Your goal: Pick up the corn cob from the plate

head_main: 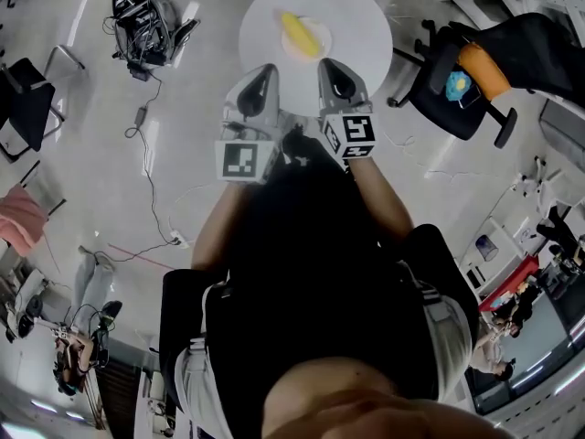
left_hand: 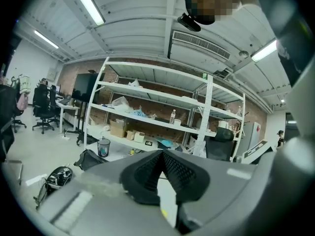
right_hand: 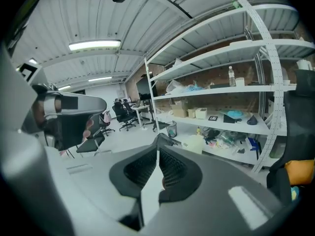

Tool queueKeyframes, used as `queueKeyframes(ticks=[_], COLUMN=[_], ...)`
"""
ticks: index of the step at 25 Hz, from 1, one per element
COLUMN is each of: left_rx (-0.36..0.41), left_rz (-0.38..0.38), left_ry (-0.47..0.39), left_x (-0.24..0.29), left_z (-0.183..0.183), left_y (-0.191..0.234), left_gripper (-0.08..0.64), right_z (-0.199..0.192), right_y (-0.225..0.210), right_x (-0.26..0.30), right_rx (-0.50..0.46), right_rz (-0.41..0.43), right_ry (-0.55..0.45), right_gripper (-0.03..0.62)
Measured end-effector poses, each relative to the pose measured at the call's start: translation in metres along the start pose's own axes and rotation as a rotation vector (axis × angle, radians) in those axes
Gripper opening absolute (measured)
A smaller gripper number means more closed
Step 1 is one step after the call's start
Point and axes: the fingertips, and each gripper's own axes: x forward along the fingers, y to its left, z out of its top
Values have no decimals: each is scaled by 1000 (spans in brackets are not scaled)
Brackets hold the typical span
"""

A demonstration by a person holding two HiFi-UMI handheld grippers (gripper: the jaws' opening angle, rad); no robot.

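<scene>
A yellow corn cob (head_main: 299,33) lies on a small pale plate (head_main: 324,44) in the middle of a round white table (head_main: 366,35) in the head view. My left gripper (head_main: 267,69) and right gripper (head_main: 327,66) hover side by side over the table's near edge, just short of the plate, and touch nothing. The left gripper (left_hand: 162,152) has its black pads meeting at the tips with nothing between them. In its own view the right gripper (right_hand: 157,149) is likewise shut and empty. Neither gripper view shows the cob clearly.
A black office chair (head_main: 466,80) carrying orange and blue items stands to the right of the table. Cables and gear (head_main: 142,12) lie on the floor to the left. White shelving (left_hand: 162,112) with boxes and bottles stands ahead of both grippers.
</scene>
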Motion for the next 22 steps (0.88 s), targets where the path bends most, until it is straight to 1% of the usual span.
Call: queueKeyframes(ticks=[6, 9, 15, 22], left_rx=[-15, -15, -39, -63], left_rz=[-2, -3, 3, 16], left_ry=[21, 33, 58, 81], left_x=[15, 22, 33, 45], left_z=[-9, -12, -19, -28], left_y=[15, 20, 32, 42], left_gripper=[3, 3, 3, 3], right_z=[-21, -27, -39, -53], right_y=[-3, -7, -12, -21], right_x=[22, 32, 52, 69], right_rx=[-6, -11, -23, -37], right_rz=[7, 8, 8, 10], right_ry=[63, 89, 133, 179], right_gripper=[48, 55, 77, 87])
